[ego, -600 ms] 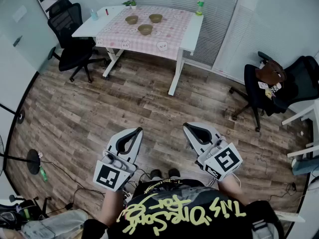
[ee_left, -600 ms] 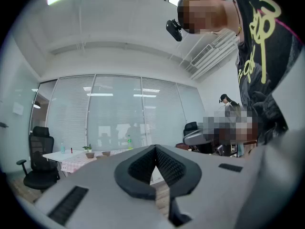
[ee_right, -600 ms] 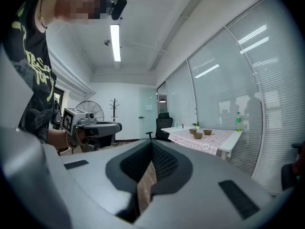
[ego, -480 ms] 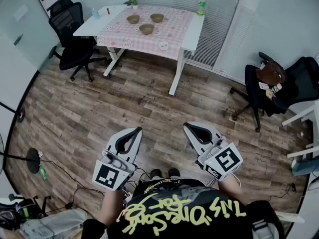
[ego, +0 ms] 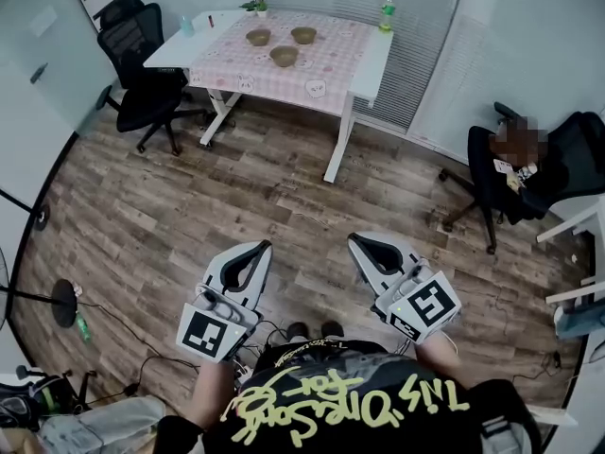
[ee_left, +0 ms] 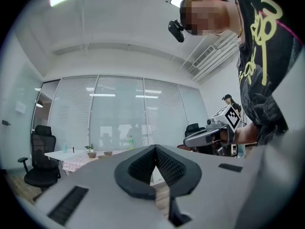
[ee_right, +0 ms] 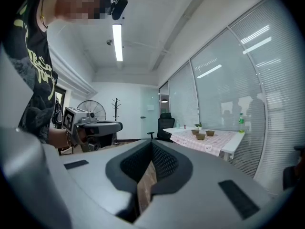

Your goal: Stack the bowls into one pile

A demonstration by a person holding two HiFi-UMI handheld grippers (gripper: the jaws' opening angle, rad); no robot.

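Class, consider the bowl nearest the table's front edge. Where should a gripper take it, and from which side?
Likely its rim, one jaw inside, one outside: the bowl stands upright, mouth up, apart from the other bowls. Come from the table's near edge; nothing stands in front of it.

**Bright, even office light, heavy fisheye**

Lit by ceiling strip light (ee_right: 117, 42) and pale blinds (ee_left: 119, 118) (no harsh glare). Soft shadows on wood floor (ego: 236, 187). Strongly curved and dark-cornered in both tool views. Left tool (ee_left: 155, 149) and right tool (ee_right: 152, 144) close-up, blurred.
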